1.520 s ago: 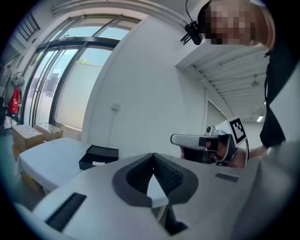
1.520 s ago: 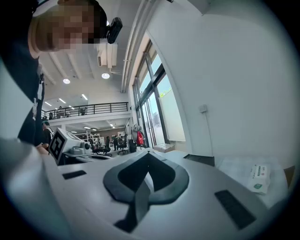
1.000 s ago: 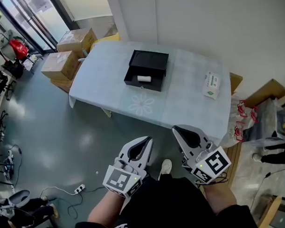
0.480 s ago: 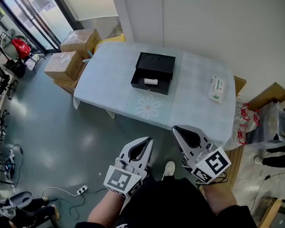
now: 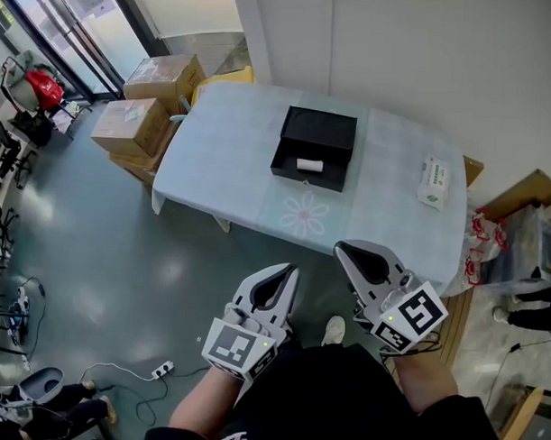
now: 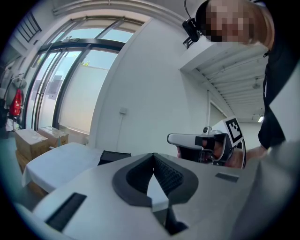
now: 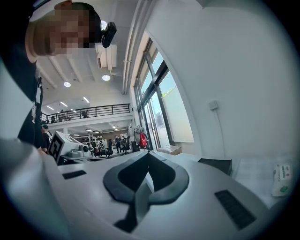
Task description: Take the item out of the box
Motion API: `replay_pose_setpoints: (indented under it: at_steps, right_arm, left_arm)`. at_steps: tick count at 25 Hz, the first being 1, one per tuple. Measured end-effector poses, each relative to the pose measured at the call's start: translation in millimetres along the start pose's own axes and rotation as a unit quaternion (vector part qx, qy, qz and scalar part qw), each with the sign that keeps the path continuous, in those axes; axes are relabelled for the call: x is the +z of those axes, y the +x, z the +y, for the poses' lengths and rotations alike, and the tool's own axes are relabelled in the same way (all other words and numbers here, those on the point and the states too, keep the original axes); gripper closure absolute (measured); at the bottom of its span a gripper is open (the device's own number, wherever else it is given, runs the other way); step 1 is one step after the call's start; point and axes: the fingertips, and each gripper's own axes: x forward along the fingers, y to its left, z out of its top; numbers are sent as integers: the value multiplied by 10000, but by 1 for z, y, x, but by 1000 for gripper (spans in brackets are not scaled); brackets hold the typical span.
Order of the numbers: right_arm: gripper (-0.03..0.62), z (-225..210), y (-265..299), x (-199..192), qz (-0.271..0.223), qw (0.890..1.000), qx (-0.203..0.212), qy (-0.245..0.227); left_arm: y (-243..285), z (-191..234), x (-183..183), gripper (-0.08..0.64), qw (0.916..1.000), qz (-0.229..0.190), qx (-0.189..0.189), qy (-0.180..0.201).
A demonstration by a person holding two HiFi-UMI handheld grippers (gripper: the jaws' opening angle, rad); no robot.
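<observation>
- The box (image 5: 315, 150): black, shallow and rectangular, open at the top. It stands near the middle of a table (image 5: 221, 162) covered in pale cloth.
- The item (image 5: 310, 166): a small white cylinder on its side inside the box. It lies close to the box's near wall, with its long axis along that wall.
- A flower print (image 5: 304, 215) in the cloth lies just in front of the box.
- A white and green packet (image 5: 434, 182) lies flat on the cloth to the right of the box, well apart from it.
- Two cardboard cartons (image 5: 141, 120) sit on the floor to the left of the box, past the table's end.
- The left gripper (image 5: 289, 272): held low in front of the person's body, over the floor, well short of the box on its near side. It points toward the box, tipped only slightly downward. Its dark pads meet at the tip and nothing is held between them.
- The right gripper (image 5: 340, 247): just beside the left one, equally far from the box and aimed the same way, roughly level. Its jaws are pressed together and it holds nothing.
- Each gripper's marker cube faces up toward the head camera. The person's forearms enter from the bottom edge of the head view.
- A pale shoe (image 5: 333, 328) shows on the floor between the two grippers.
</observation>
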Motion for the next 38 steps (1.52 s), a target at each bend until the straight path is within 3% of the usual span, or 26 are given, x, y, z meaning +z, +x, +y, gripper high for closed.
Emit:
replay_pose_setpoints:
  at_steps: [17, 24, 38]
  right_arm:
    - [583, 32, 114, -10, 151, 9998, -119, -63]
    - [583, 48, 164, -17, 155, 9997, -144, -85]
    - [583, 43, 200, -24, 283, 9993, -139, -214]
  left_arm:
    - [-25, 99, 6, 552, 9993, 22, -298, -230]
    - [-32, 135, 7, 552, 9984, 41, -540, -133]
    - [-23, 163, 6, 552, 9977, 30, -650, -174]
